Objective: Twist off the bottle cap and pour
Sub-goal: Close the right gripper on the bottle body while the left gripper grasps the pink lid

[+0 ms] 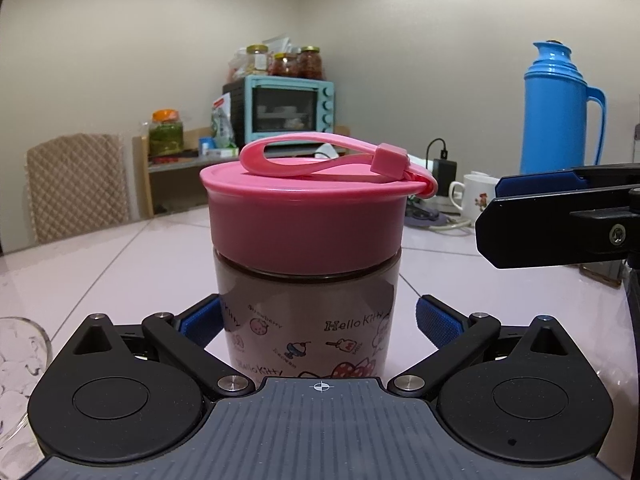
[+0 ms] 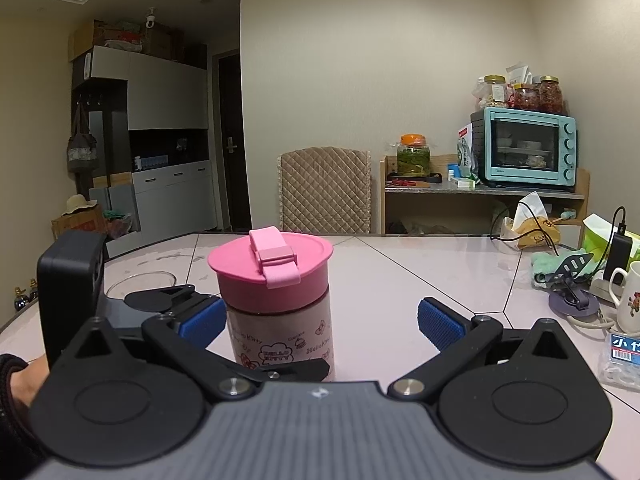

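Right now, starting at the far left of my left wrist view, a clear glass [image 1: 20,364] sits at the edge of the pale table [image 1: 120,272], presumably where the pour will go. Next comes my left gripper [image 1: 318,320], spread wide around the bottle [image 1: 308,320]: the left blue pad sits right against the wall, while the right pad stands off with a visible gap, so nothing is clamped. The bottle stands upright on the table, its broad pink cap [image 1: 306,236] still screwed on and a soft carrying loop lying across the top. Further right, my right gripper [image 2: 320,320] is also spread and holds nothing; in its own view the bottle stands left of centre, near its left pad.

I judge the body smooth and rigid, probably slippery under a twist, and heavier if full. I would clamp the left pads on the printed wall below the cap, and take the cap by its straight side, not by the floppy loop.
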The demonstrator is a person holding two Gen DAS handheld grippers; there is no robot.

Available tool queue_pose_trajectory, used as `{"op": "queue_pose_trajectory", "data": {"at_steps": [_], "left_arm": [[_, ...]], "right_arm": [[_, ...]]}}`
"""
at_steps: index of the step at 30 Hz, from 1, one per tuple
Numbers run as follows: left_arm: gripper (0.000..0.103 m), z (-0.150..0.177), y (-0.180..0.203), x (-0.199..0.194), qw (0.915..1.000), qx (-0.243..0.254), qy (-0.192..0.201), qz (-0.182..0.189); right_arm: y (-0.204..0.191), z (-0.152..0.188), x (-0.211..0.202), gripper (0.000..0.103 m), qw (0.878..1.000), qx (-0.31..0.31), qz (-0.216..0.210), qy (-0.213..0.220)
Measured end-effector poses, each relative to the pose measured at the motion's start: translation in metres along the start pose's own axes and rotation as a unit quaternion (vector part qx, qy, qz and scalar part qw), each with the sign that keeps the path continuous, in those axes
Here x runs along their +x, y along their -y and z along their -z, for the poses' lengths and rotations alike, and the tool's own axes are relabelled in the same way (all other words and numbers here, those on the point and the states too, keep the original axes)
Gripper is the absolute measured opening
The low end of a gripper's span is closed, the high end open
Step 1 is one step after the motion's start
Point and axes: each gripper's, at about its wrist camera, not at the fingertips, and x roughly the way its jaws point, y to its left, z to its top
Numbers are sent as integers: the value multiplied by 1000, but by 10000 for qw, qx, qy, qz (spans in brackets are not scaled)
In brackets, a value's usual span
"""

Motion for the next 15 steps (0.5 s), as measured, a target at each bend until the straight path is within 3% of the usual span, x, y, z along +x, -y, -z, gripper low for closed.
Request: {"op": "queue_pose_trajectory", "data": {"at_steps": [15], "left_arm": [[90, -3, -4, 2, 9999, -13, -43, -117]], "right_arm": [[-3, -2, 10, 103, 9999, -59, -117, -9]]}}
